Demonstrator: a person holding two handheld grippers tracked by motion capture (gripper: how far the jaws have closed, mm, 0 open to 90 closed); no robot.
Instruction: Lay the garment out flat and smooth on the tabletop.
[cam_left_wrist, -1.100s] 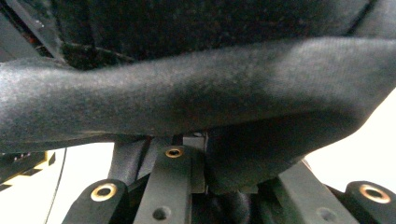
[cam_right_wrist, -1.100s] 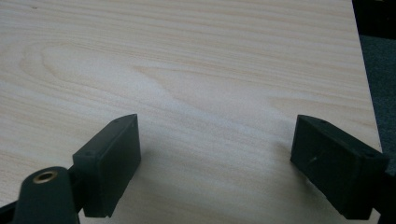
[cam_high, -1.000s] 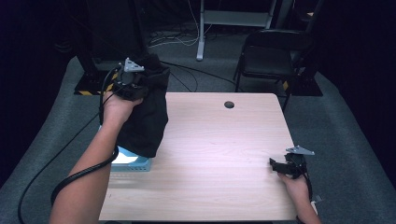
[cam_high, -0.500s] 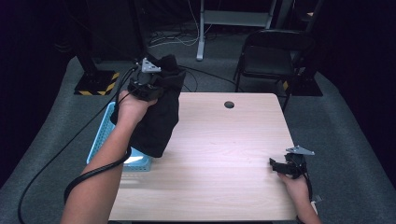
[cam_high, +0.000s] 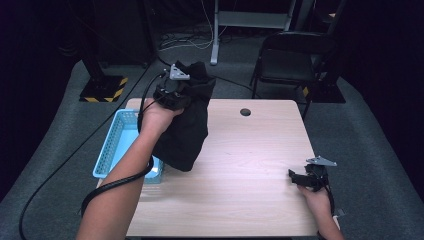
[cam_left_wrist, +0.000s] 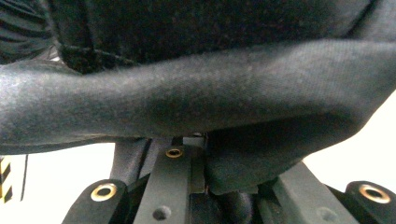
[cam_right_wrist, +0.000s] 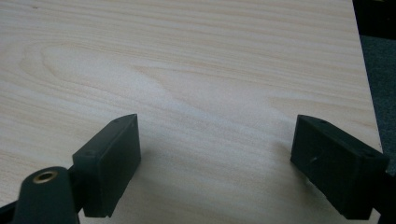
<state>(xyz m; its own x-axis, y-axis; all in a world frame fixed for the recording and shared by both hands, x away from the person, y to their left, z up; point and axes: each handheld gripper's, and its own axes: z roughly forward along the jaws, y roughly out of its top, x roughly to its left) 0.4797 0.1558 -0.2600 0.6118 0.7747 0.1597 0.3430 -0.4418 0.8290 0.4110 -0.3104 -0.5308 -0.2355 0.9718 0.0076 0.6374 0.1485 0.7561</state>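
Note:
A black cloth (cam_high: 186, 131) hangs from my left gripper (cam_high: 176, 90), held up over the table's left part beside the blue basket (cam_high: 112, 145). Its lower end reaches down to the basket's right rim. In the left gripper view the black cloth (cam_left_wrist: 196, 107) bunches across the picture and is pinched between the jaws low in the middle. My right gripper (cam_high: 295, 176) rests low at the table's right edge. In the right gripper view my right gripper (cam_right_wrist: 219, 163) has its jaws wide apart over bare wood, nothing between them.
The wooden table (cam_high: 250, 165) has a round cable hole (cam_high: 245, 112) near its far edge. A black chair (cam_high: 292, 62) stands behind the table on the right. A desk leg (cam_high: 216, 30) and cables lie on the grey floor beyond.
My left hand has carried the hanging cloth to the right, off the blue basket, which now shows more of its inside. The right gripper has stayed in place.

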